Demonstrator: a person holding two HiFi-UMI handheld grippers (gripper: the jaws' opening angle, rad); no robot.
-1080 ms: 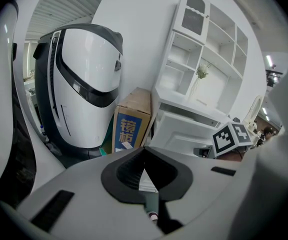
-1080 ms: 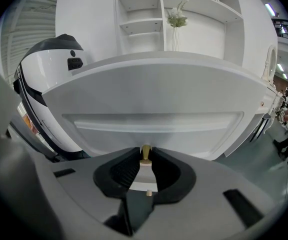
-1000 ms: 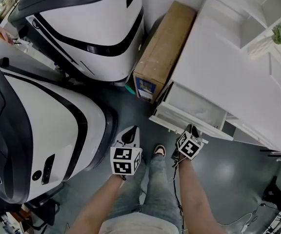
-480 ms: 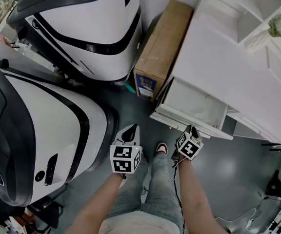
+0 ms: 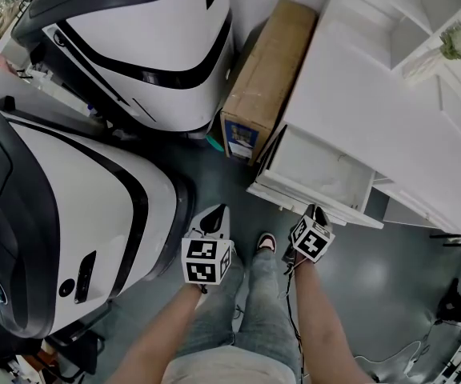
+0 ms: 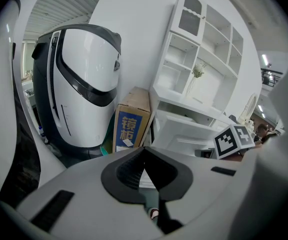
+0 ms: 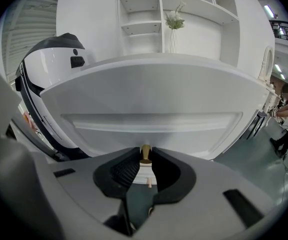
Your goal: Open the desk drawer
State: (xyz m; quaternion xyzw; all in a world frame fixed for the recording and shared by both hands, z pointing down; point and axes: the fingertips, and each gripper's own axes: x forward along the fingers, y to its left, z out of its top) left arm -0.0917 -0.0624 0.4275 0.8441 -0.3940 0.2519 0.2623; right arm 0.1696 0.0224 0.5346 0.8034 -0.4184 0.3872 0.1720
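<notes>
Drawer: the white desk drawer (image 5: 282, 192) stands pulled out from under the white desk top (image 5: 374, 118). The head view shows its bare white inside, and its front panel (image 7: 149, 126) fills the right gripper view.
Knob: a small brass knob (image 7: 145, 153) sits at the middle of the front panel, low down, between the right gripper's jaws.
Right gripper: the right gripper (image 5: 317, 212) is at the drawer front, its jaws closed on the knob from both sides.
Left gripper: the left gripper (image 5: 216, 213) is held over the grey floor (image 5: 366, 286), apart from the drawer and left of the person's shoe (image 5: 264, 244). Its jaws are together with nothing between them.
Left of the desk: a cardboard box (image 5: 266, 78) with a blue label stands against the desk's side. Beyond it is a large white-and-black machine (image 5: 150, 38), and a second machine (image 5: 78, 214) is nearer the person.
Shelves: a vase of flowers (image 7: 173, 19) stands on the white shelving behind the desk top.
</notes>
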